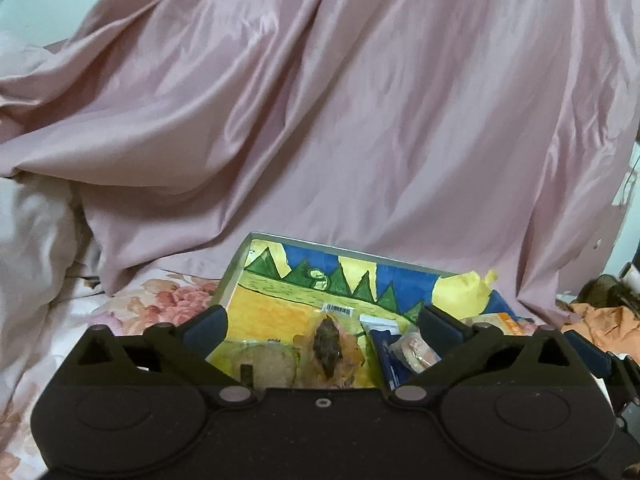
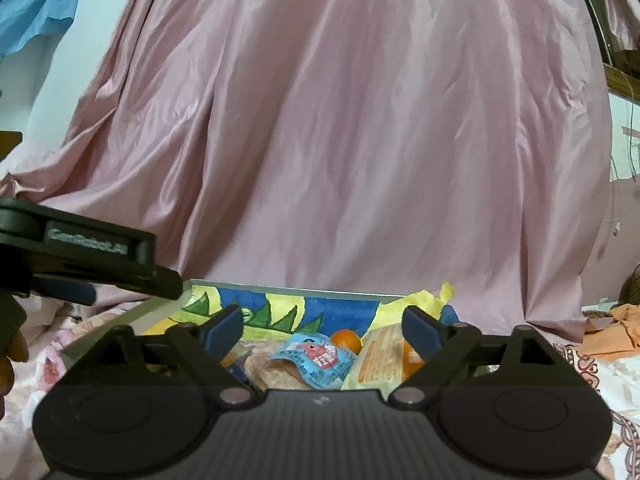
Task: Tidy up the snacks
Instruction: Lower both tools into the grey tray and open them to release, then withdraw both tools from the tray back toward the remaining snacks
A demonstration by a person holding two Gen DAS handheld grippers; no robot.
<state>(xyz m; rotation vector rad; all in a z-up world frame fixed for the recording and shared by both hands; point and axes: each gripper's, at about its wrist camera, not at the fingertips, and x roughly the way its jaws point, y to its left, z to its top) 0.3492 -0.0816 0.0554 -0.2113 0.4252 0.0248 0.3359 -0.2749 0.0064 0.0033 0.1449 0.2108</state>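
So it's all sitting on a bed with a floral sheet (image 1: 132, 300) (pink roses on white). A shallow tray (image 1: 236, 268) with a painted landscape inside lies flat on it. Behind the tray a big heap of shiny pink fabric (image 1: 320, 120) piles up, and some orange cloth (image 1: 604, 320) is bunched off to the right.

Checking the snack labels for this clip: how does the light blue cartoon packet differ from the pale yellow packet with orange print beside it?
The light blue cartoon packet is small, crinkled and carries a pink cartoon figure; the pale yellow packet looks larger and flatter, with orange print only. The blue one lies nearer the middle of the tray, the yellow one to its right. Both lie loose in the tray, neither gripped.
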